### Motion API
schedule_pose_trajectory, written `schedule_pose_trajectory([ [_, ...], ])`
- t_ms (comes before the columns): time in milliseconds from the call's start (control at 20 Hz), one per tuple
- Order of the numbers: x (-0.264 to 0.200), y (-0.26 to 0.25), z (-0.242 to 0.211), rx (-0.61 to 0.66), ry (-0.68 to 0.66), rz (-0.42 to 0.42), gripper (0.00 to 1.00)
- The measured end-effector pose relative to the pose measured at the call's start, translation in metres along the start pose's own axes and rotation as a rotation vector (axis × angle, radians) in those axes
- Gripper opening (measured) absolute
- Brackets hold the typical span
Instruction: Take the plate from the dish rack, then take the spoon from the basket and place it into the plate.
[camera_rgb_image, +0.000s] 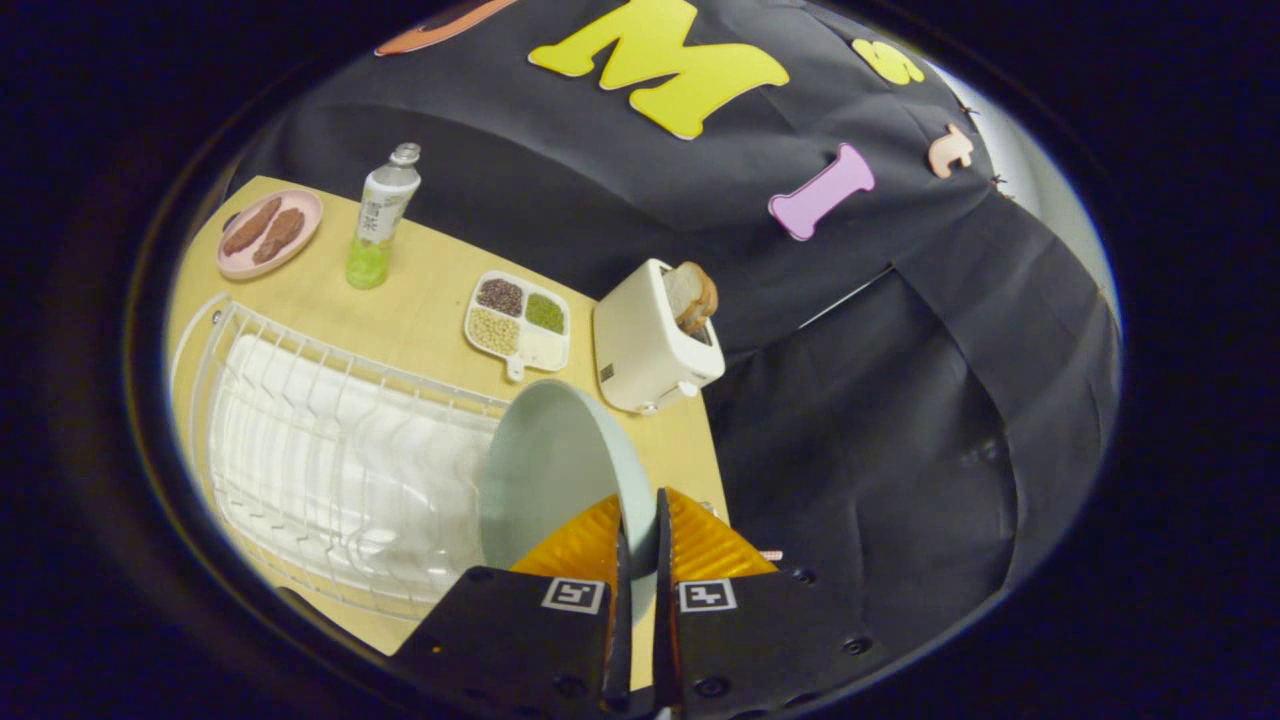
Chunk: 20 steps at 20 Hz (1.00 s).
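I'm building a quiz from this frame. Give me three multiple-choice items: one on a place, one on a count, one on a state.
1. Where is the plate?
A. between the gripper fingers
B. flat beside the bottle
C. on the toaster

2. How many compartments does the divided tray have?
A. two
B. four
C. six

3. What is the state of the toaster?
A. lying on its side
B. bread sticking up
C. covered by cloth

Key: 1 A, the fingers pinch its rim, beside the dish rack; 2 B, four sections show; 3 B, bread rises from the slot.

My tool (640, 520) pinches a smooth matt plate (550, 470); white wire rack (330, 440), pale wood counter (420, 300), glossy plastic toaster (640, 350).
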<state>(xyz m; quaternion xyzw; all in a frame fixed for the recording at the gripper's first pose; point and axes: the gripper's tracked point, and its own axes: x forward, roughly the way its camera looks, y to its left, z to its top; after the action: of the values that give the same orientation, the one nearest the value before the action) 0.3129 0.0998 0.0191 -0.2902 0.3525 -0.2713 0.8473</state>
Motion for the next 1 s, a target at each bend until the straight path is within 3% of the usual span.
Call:
schedule_pose_trajectory([
  [250, -0.009, -0.024, -0.011, 0.143, -0.036, 0.084, 0.14],
  [500, -0.033, -0.035, -0.048, 0.244, -0.059, 0.358, 0.14],
  [750, -0.049, -0.022, -0.115, 0.349, -0.06, 0.659, 0.13],
  [1000, -0.047, 0.013, -0.196, 0.428, -0.109, 0.869, 0.14],
])
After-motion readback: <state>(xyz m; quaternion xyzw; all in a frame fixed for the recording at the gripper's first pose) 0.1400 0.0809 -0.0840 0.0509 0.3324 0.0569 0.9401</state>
